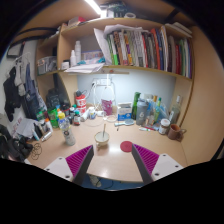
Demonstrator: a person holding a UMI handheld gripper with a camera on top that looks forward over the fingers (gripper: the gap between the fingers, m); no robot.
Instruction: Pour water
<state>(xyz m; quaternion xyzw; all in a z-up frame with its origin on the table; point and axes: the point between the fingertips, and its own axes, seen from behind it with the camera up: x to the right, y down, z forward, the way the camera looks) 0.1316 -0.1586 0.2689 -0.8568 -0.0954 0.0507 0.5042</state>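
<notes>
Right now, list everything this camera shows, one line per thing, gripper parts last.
cup: one, white, on the desk just ahead of the fingers
small round object: one, dark red, on the desk right of the cup
bottles and containers: many, mixed colours, lined along the desk's back; exact count unclear
green bottle: one, back right among them
books: a row, mixed colours, on the shelf above
desk: one, light wood
gripper: one, fingers open, holding nothing
pads: two, magenta, on the fingers' inner faces

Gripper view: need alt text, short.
The tool hangs open over a cluttered wooden desk, its purple-padded fingers holding nothing. Just ahead stand a white cup and a small red lid; beyond them are bottles and a bookshelf.
</notes>
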